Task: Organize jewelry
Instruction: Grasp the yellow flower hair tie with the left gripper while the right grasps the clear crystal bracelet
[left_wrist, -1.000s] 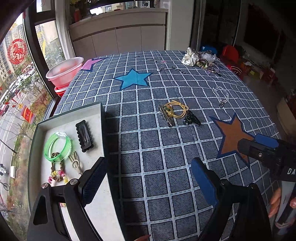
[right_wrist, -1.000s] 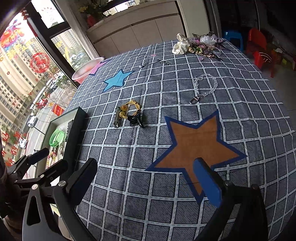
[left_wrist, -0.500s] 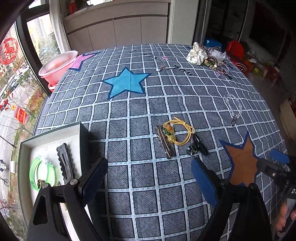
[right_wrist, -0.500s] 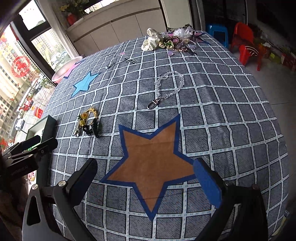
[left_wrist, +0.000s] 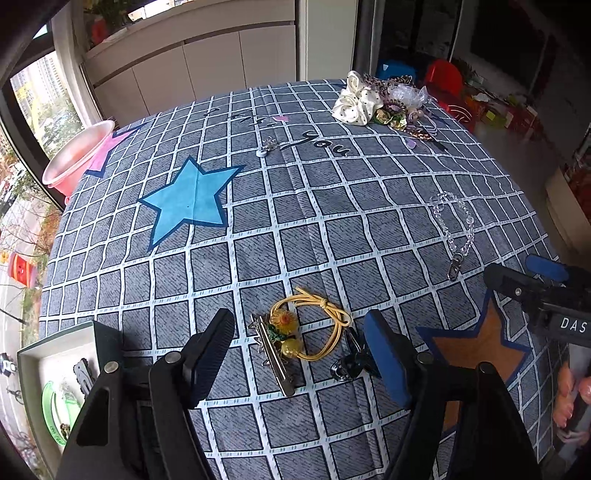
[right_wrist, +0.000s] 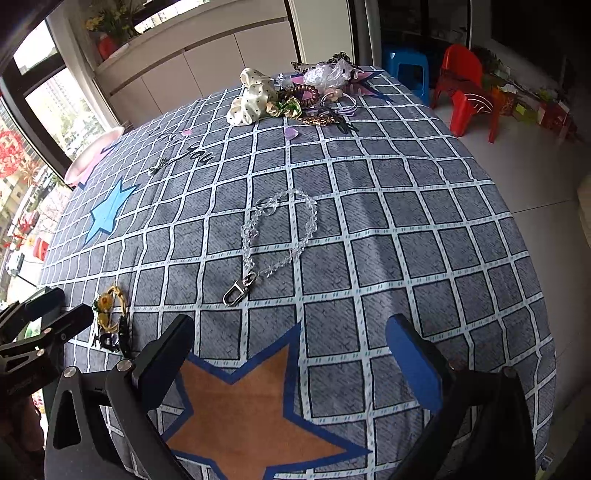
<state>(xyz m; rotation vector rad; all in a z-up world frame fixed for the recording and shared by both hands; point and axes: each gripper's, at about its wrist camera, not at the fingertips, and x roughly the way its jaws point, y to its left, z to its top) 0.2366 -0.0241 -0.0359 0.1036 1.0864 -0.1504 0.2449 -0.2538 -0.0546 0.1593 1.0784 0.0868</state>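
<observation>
1. Compared with 1 second ago, the left tongs (left_wrist: 299, 350) have swung away from the tray (left_wrist: 55, 354) and now sit over the small cluster on the bench (left_wrist: 332, 206); the tray has slid to the lower-left edge of the left wrist view.
2. Left tongs are closing, jaws narrower than before, but nothing is pinched yet: pads clear of everything.
3. Cluster lies right between the left fingers: yellow hair tie (left_wrist: 314, 325) roughly centred, silver clip (left_wrist: 275, 358) just left of it, black clip (left_wrist: 351, 363) touching or nearly touching the blue right pad; can't tell which.
4. Right tongs (right_wrist: 291, 354) have also shifted: the bead chain (right_wrist: 280, 236) is now ahead of them and near, above the orange star (right_wrist: 243, 413). Jaws wide apart, empty.
5. Read: tray drop-off looks done, both hands lining up next picks. Left is likely going for the hair tie or silver clip, right for the bead chain.
6. Tray already holds a green bangle (left_wrist: 55, 410) and a dark clip (left_wrist: 83, 373).
7. Big pile with the cream scrunchie (left_wrist: 356, 99) sits untouched at the far edge, so plenty left.
</observation>
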